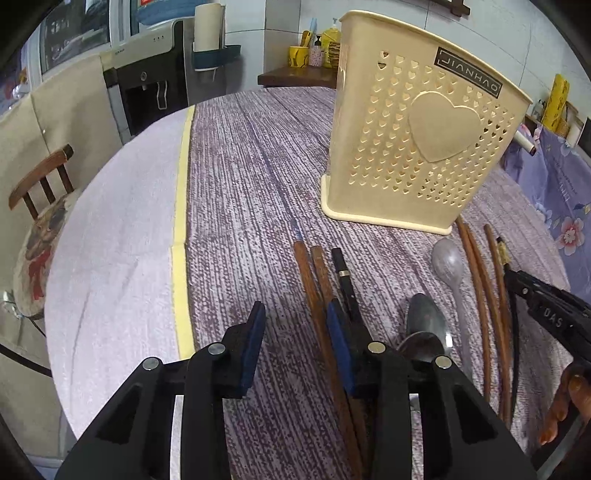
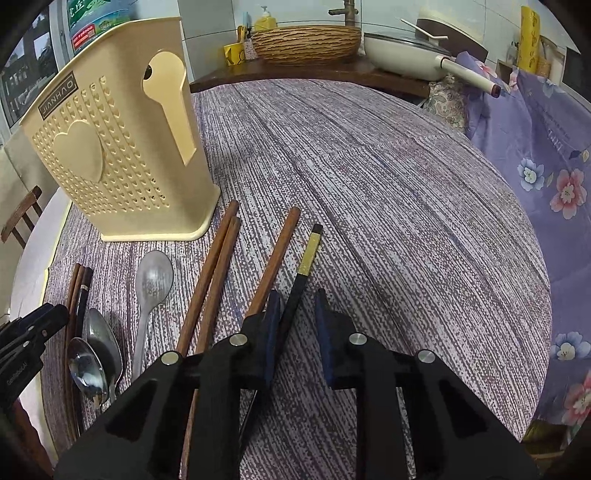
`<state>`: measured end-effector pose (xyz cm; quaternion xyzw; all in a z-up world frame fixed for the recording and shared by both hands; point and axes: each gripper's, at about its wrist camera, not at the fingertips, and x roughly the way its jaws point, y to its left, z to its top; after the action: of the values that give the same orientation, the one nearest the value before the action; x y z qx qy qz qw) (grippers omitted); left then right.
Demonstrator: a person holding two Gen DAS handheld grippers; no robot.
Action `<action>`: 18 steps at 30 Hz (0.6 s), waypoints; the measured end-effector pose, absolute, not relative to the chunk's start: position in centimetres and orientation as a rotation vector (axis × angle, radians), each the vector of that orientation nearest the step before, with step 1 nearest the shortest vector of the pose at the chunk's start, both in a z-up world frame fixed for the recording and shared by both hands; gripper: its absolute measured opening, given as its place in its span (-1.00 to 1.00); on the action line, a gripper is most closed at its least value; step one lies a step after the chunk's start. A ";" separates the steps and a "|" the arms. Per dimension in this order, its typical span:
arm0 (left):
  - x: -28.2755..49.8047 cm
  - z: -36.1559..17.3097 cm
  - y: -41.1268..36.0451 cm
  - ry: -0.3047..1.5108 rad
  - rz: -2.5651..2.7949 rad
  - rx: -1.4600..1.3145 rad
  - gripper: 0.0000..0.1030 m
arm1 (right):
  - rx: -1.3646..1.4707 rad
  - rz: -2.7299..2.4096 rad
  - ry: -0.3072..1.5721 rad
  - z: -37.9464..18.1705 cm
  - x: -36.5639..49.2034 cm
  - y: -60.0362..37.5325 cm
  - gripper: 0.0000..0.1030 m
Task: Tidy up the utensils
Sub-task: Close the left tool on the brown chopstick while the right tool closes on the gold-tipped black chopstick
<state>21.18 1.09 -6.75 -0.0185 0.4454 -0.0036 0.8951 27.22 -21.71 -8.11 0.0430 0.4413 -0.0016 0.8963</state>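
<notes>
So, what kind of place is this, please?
Most likely a home kitchen or dining corner. A cloth-covered table holds chopsticks, spoons and a beige utensil holder. Behind it, a counter carries a pan, a woven basket and a soap bottle.

Soft indoor light, fisheye-warped edges

I see table (image 2: 406, 184), purple woven cloth | cream holder (image 2: 122, 155) upright | 3 spoons: grey plastic (image 2: 153, 280), 2 steel (image 2: 98, 350) overlapping | brown chopsticks (image 2: 218, 273) loose | black gold-banded chopstick (image 2: 306, 266) beside them
</notes>
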 end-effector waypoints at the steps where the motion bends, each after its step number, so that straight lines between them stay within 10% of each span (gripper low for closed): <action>1: 21.2 -6.8 1.3 0.928 -0.011 -0.046 -0.33 | 0.093 0.000 0.917 -8.1 27.3 -21.8 -0.62; 18: 22.9 -7.4 0.2 0.944 0.051 0.006 -0.54 | 0.091 -0.036 0.914 -8.0 29.8 -21.4 -0.69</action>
<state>22.87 0.22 -7.40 0.0027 0.4546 0.0244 0.8904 29.81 -21.36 -8.04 0.0440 0.4411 -0.0174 0.8962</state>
